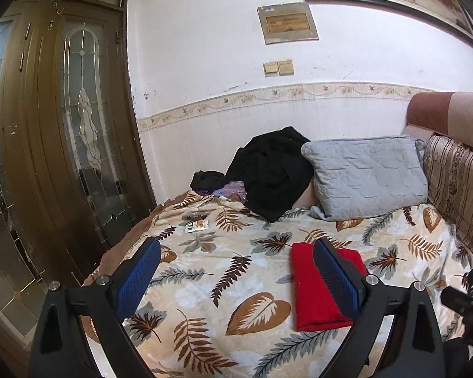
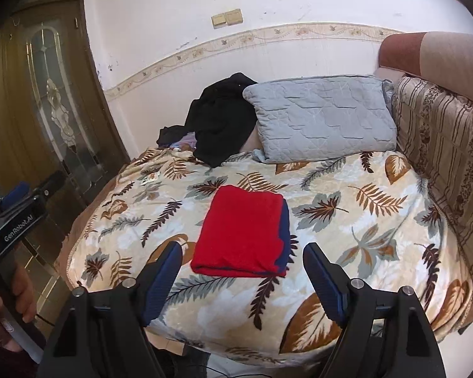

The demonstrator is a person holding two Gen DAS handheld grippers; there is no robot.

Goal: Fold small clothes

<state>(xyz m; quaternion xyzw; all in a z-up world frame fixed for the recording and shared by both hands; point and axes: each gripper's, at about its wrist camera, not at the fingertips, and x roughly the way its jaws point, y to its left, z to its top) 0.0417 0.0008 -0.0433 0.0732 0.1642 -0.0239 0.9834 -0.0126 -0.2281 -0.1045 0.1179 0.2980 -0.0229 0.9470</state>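
A red garment (image 2: 242, 230) with a dark blue layer along its right edge lies folded flat on the leaf-patterned blanket (image 2: 347, 189). My right gripper (image 2: 242, 248) hovers above its near edge, open, with nothing between the blue pads. In the left wrist view the same red garment (image 1: 315, 293) lies behind the right finger of my left gripper (image 1: 236, 245), which is open, empty and off to its left. A hand (image 2: 6, 312) holds the left gripper's body (image 2: 22, 208) at the left edge of the right wrist view.
A black clothes pile (image 1: 271, 173) and a grey quilted pillow (image 1: 365, 176) sit at the back of the bed by the wall. A small packet (image 1: 197, 226) lies on the blanket. A wooden glass-panelled door (image 1: 63, 126) stands left; a striped cushion (image 1: 457, 182) lines the right.
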